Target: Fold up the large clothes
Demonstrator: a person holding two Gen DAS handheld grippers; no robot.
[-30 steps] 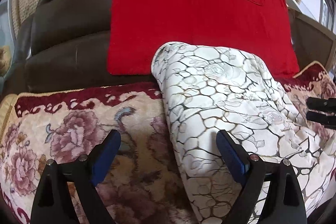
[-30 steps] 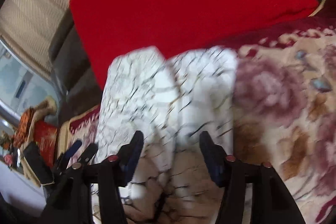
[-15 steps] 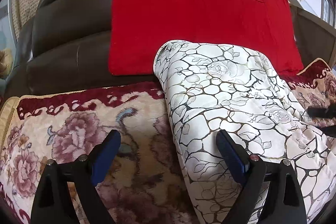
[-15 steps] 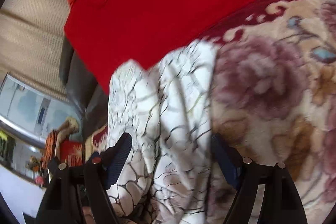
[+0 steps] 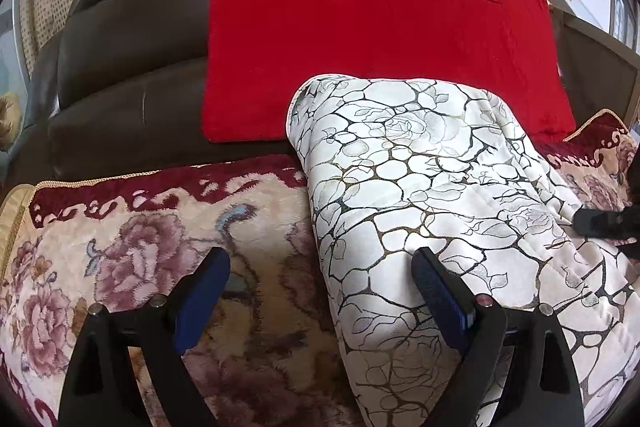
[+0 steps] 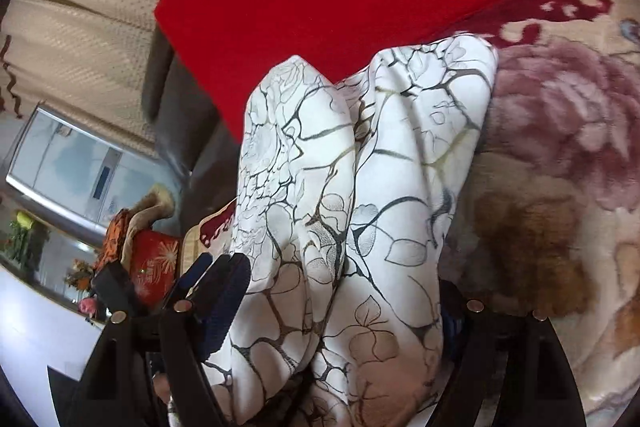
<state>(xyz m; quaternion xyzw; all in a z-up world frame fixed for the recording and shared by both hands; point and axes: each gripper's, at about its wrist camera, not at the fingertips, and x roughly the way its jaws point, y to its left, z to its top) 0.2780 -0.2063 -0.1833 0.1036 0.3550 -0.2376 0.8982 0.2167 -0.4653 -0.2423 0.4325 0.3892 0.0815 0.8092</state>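
White garment [image 5: 420, 187] lying folded on the floral sofa cover [image 5: 160, 251] against the red cushion [image 5: 360, 27], left tongs [image 5: 320, 299] gaping wide over its edge, right tongs [image 6: 340, 307] having just been opening, straddling the bunched cloth, pads not pressing.

Black tongs [image 5: 320, 301], blue pads [image 5: 440, 297], silver screws.
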